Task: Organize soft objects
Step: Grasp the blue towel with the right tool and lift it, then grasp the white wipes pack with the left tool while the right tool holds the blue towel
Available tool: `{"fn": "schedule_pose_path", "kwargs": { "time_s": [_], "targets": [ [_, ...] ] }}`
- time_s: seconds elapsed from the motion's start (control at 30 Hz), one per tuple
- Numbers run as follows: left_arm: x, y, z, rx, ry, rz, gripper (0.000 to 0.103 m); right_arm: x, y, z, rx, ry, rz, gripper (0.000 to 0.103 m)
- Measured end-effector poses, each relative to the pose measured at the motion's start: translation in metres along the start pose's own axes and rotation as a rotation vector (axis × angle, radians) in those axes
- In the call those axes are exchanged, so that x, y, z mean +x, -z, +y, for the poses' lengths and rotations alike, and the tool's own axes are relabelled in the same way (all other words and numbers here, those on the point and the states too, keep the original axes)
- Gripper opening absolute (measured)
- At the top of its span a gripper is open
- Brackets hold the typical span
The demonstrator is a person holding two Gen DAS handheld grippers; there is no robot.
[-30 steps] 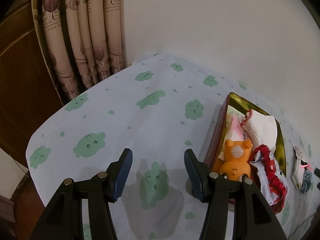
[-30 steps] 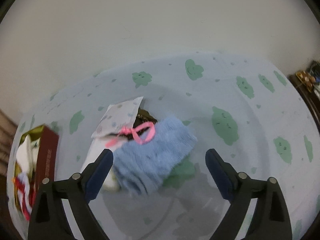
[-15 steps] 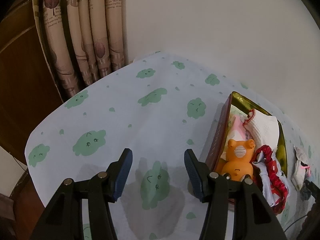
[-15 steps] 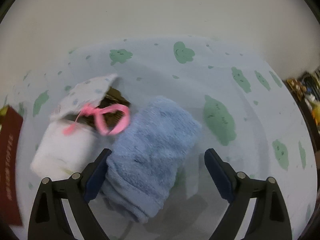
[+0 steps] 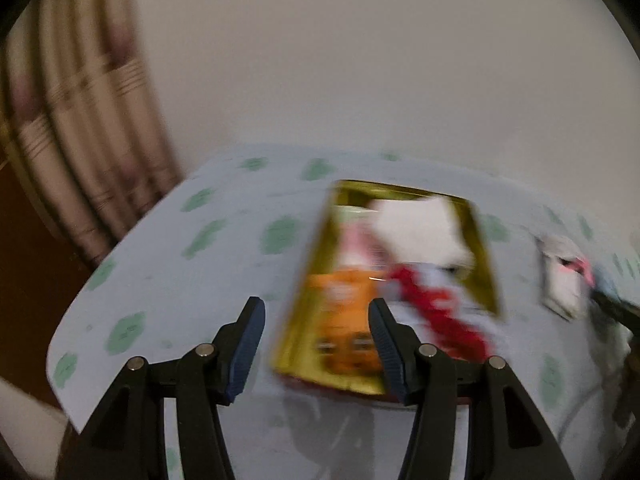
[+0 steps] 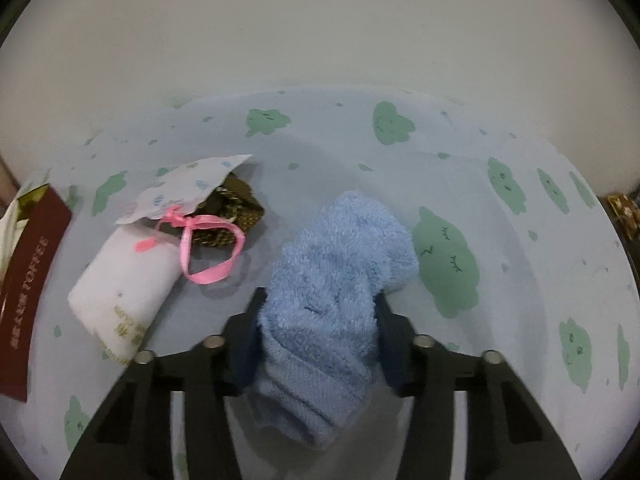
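In the right wrist view a folded blue towel lies on the cloud-print tablecloth. My right gripper is closing on it, and both pads press into its sides. The blurred left wrist view shows a gold-lined box holding an orange plush toy, a white cloth and a red frilly piece. My left gripper hangs open over the box's near left corner with nothing between its fingers.
Left of the towel lie a white pouch with a pink ribbon and a dark gold patterned item. The box's dark red side stands at the far left. A curtain hangs beyond the table's left edge.
My right gripper came down around the blue towel and its jaws closed onto it. My left gripper swung right, so the box now sits straight ahead instead of at the right edge.
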State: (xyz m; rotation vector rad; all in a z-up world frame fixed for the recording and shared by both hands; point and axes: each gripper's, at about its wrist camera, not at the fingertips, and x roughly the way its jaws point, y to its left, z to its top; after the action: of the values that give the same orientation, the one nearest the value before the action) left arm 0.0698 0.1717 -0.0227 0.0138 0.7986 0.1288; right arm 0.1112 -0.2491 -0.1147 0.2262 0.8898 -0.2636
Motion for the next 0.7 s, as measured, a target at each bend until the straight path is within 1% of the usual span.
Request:
{"fn": "schedule_pose_path", "kwargs": {
  "time_s": [0.03, 0.1, 0.13, 0.27, 0.33, 0.4, 0.43, 0.53, 0.63, 0.7],
  "targets": [
    [-0.002, -0.001, -0.02, 0.032, 0.034, -0.015, 0.055, -0.001, 0.002, -0.002, 0.002, -0.009, -0.006, 0.037],
    [-0.005, -0.003, -0.043, 0.06, 0.083, -0.028, 0.055, -0.003, 0.005, -0.005, 0.011, -0.018, -0.014, 0.035],
    [-0.005, -0.004, -0.062, 0.089, 0.133, -0.021, 0.055, -0.005, 0.007, -0.009, 0.009, -0.019, -0.017, 0.034],
    [0.0, -0.008, -0.11, 0.139, 0.245, -0.002, 0.055, -0.013, 0.013, -0.027, -0.003, 0.008, -0.02, 0.034],
    [0.005, -0.009, -0.13, 0.167, 0.278, 0.024, 0.055, -0.017, 0.019, -0.041, -0.007, 0.034, -0.021, 0.034],
    [0.012, -0.01, -0.151, 0.197, 0.345, 0.065, 0.055, -0.018, 0.02, -0.054, 0.002, 0.059, -0.02, 0.034],
    [0.016, -0.009, -0.165, 0.214, 0.373, 0.077, 0.055, -0.018, 0.022, -0.062, 0.014, 0.06, -0.016, 0.034],
    [0.023, -0.008, -0.189, 0.243, 0.446, 0.101, 0.057, -0.019, 0.028, -0.073, 0.047, 0.032, -0.03, 0.035],
    [0.036, -0.005, -0.222, 0.289, 0.493, 0.167, 0.058, -0.017, 0.028, -0.064, 0.015, 0.058, -0.043, 0.037],
    [0.041, -0.002, -0.237, 0.322, 0.48, 0.181, 0.058, -0.016, 0.028, -0.061, 0.001, 0.065, -0.041, 0.038]
  ]
}}
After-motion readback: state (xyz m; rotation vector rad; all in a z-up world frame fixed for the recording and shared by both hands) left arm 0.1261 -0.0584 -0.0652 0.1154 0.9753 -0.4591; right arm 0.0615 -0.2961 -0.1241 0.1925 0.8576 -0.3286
